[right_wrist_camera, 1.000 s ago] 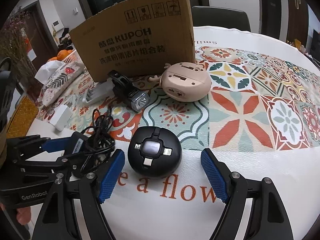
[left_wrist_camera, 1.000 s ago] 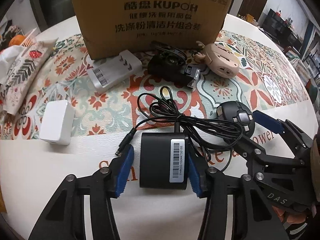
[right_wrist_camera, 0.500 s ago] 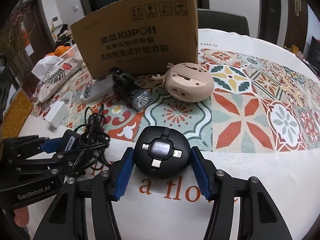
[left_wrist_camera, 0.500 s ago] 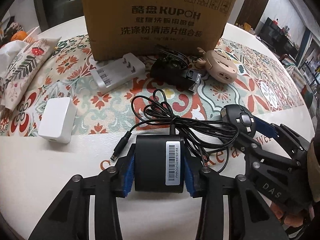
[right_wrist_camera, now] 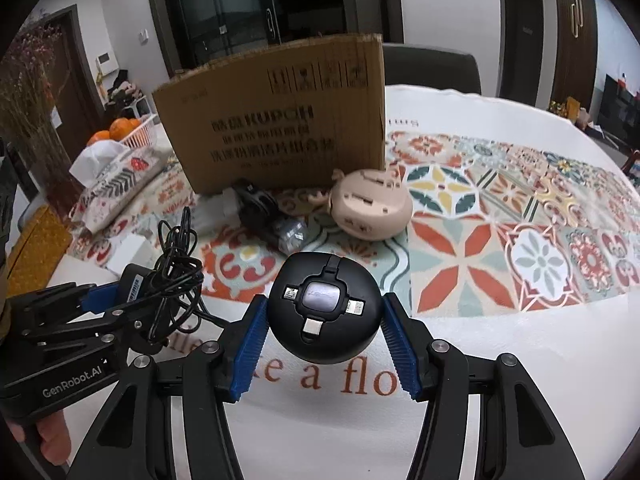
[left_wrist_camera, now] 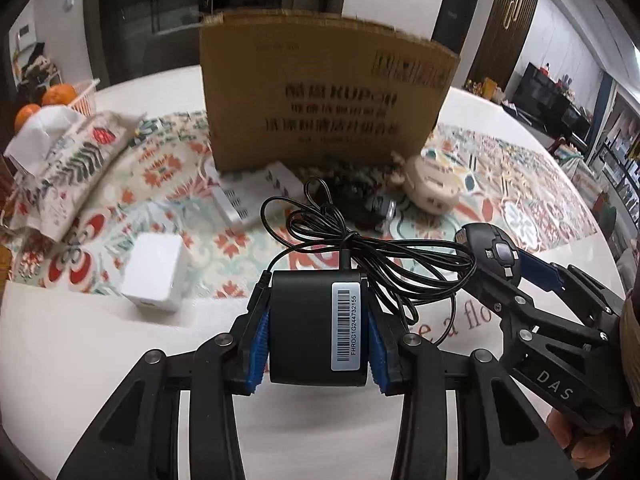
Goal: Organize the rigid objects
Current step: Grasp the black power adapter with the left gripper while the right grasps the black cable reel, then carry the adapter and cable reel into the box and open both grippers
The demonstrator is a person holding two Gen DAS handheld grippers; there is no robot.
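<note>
Now two tools, each clamping one item: left tool (left_wrist_camera: 316,334) black adapter (left_wrist_camera: 316,328), right tool (right_wrist_camera: 326,344) round hub (right_wrist_camera: 324,308).

The power adapter (left_wrist_camera: 316,328) is matte black with a white barcode label, its cord (left_wrist_camera: 372,248) black too. The round cable hub (right_wrist_camera: 325,307) is glossy black with a grey centre. Both grippers carry blue pads (right_wrist_camera: 248,350) on black frames. The tablecloth (right_wrist_camera: 500,240) shows red, teal and yellow floral tiles on white. The cardboard box (left_wrist_camera: 320,96) is brown with black print; the charger block (left_wrist_camera: 154,268) is white.
</note>
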